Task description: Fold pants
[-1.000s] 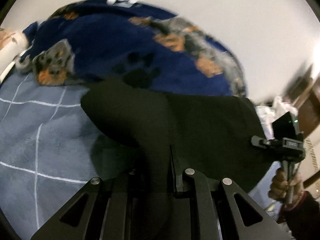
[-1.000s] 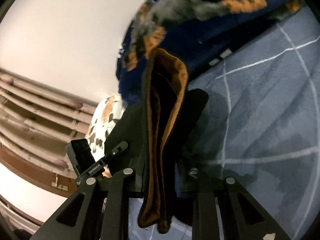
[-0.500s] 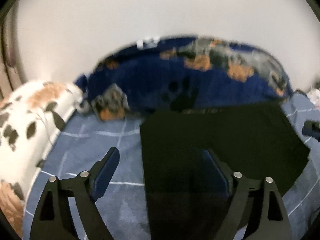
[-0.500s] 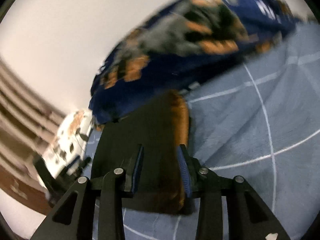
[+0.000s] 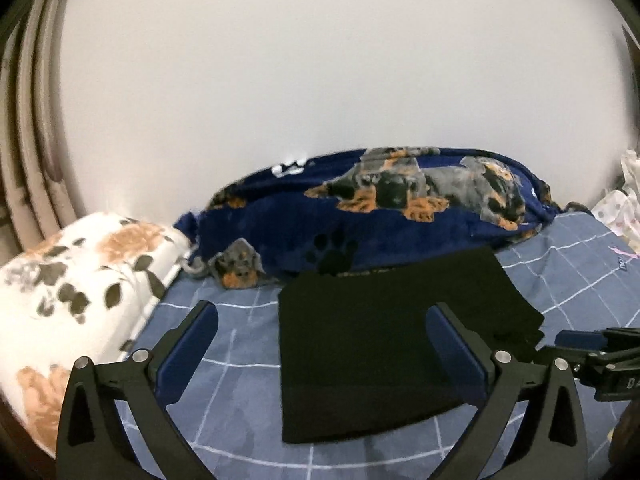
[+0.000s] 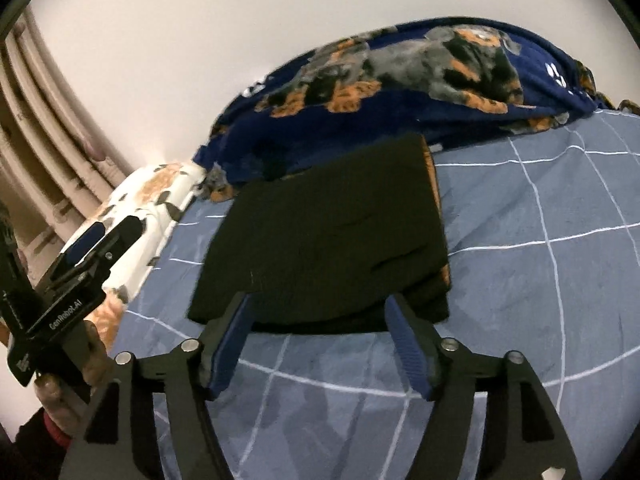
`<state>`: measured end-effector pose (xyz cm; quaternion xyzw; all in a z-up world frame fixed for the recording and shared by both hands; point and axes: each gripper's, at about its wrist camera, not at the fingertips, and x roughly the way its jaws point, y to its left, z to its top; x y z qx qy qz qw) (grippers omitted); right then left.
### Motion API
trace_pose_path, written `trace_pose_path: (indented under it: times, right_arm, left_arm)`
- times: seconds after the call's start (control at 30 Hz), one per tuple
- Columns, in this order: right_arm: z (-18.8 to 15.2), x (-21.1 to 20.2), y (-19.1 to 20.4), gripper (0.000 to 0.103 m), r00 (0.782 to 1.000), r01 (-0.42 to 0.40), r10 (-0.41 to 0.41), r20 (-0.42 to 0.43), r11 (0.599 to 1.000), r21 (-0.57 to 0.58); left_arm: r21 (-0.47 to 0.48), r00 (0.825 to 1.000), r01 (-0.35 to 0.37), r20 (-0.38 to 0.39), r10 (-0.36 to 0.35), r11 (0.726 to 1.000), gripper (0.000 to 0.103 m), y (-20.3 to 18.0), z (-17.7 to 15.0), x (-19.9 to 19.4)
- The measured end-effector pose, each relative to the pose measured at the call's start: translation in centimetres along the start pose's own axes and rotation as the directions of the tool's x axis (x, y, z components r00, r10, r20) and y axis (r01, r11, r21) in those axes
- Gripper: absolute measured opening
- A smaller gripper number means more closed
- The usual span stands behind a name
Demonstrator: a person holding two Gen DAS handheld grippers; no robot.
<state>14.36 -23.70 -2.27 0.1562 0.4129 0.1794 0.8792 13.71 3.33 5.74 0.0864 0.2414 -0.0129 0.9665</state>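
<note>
On the bed (image 5: 240, 364), toward its far edge, I see the pants (image 5: 384, 344) lying folded into a flat black rectangle on the blue checked cover, their far end touching the navy dog-print blanket (image 5: 400, 216) bunched along the wall. A brown lining shows along their right edge in the right wrist view. My left hand-held gripper (image 5: 320, 344) hangs above the near part of the pants with its jaws spread wide, holding nothing. My right hand-held gripper (image 6: 320, 344) is likewise wide open and empty at the pants' near edge. A floral pillow (image 5: 72, 292) lies at the bed's left edge.
</note>
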Motion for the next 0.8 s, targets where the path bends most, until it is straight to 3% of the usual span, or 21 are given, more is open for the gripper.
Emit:
trace_pose_path:
  times: [0.2,0.3,0.43,0.53,0.8]
  right_arm:
    - [-0.5,-3.1,1.8,0.074,0.999,-0.008,0.009,0.043,1.000,-0.014]
    - [-0.6,-4.1,2.3,0.076,0.998,-0.009,0.010,0.054,1.000,-0.013]
    - [-0.9,-5.2,2.9,0.080,0.998,-0.007,0.009,0.065,1.000,-0.023]
    - [-1.2,-5.6,3.2,0.086,0.998,-0.009,0.010,0.064,1.000,-0.023]
    - [-1.9,-6.3,3.4,0.087,0.998,0.007,-0.007,0.070,1.000,-0.010]
  left_arm:
    - [-0.010,0.999,-0.026,0.035,0.026,1.000,0.103,-0.5,0.6,-3.7]
    - [-0.043,0.998,0.046,0.051,-0.044,0.998,0.103,0.0,0.8,-5.2]
    - [-0.072,0.996,0.090,0.025,-0.089,0.993,0.103,0.3,1.2,-6.1]
    - [-0.076,0.994,0.106,0.025,-0.104,0.991,0.103,0.3,1.2,-6.5]
    - [-0.097,0.995,0.102,0.024,-0.101,0.990,0.103,0.4,0.6,-6.9]
